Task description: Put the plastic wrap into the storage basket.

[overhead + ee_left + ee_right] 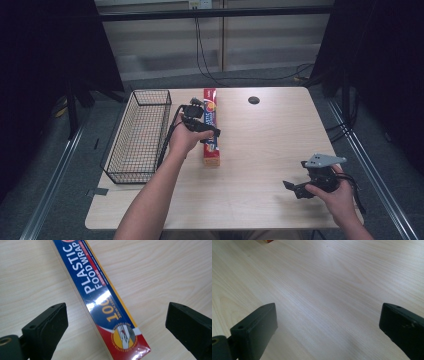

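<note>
The plastic food wrap box [211, 127] is lying flat on the light wood table [260, 150], left of centre, with its long axis running away from the person. In the left gripper view its blue face is reading "PLASTIC FOOD WRAP", with a red end bearing a round yellow emblem.

The left gripper [202, 125] is hovering directly over the middle of the box. Its jaws are standing wide apart, one on each side of the box and clear of both long edges.

The wire basket [139, 135] is sitting just left of the box, near the table's left edge.

The right gripper [295, 187] is resting in the right hand [336, 196] near the table's front right corner, well apart from the box. Its jaws are standing wide apart over bare wood.
</note>
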A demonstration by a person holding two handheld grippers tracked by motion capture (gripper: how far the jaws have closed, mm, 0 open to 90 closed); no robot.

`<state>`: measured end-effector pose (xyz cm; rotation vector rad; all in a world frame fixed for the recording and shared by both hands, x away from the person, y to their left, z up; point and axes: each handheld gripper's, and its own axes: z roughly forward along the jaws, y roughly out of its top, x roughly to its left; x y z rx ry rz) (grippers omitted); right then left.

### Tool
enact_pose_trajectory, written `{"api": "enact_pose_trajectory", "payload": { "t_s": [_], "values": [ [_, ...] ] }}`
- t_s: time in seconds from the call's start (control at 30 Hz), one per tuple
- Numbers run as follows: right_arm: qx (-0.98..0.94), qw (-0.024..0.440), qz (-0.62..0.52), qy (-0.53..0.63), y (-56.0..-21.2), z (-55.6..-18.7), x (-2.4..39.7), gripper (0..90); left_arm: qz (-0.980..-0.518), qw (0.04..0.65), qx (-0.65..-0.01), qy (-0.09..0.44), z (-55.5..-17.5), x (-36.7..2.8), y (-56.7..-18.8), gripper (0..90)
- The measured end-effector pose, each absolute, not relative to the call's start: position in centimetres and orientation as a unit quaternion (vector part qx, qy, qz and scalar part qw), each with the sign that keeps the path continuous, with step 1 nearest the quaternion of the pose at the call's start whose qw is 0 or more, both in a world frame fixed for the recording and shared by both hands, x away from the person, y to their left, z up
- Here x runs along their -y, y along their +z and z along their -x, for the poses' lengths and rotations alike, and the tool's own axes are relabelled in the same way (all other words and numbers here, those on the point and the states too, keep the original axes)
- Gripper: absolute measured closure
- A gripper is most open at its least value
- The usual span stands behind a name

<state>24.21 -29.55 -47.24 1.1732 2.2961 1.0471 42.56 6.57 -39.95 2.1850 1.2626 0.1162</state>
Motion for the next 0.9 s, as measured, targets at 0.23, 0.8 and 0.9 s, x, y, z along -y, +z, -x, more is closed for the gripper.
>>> {"api": "enact_pose_trajectory", "payload": {
  "t_s": [0.23,0.8,0.9],
  "values": [
    [-0.811,0.181,-0.414,0.371,-47.2,-24.2,29.6,1.2,-0.823,0.294,-0.484,0.046,-43.5,-5.8,-39.7,4.2],
    [-0.810,0.183,-0.411,0.377,-47.1,-24.3,29.5,0.8,-0.813,0.263,-0.517,0.055,-46.2,-4.9,-41.0,4.4],
    [-0.809,0.184,-0.411,0.379,-47.1,-24.3,29.5,0.8,-0.810,0.259,-0.524,0.052,-46.6,-4.8,-41.4,4.4]
  ]
}}
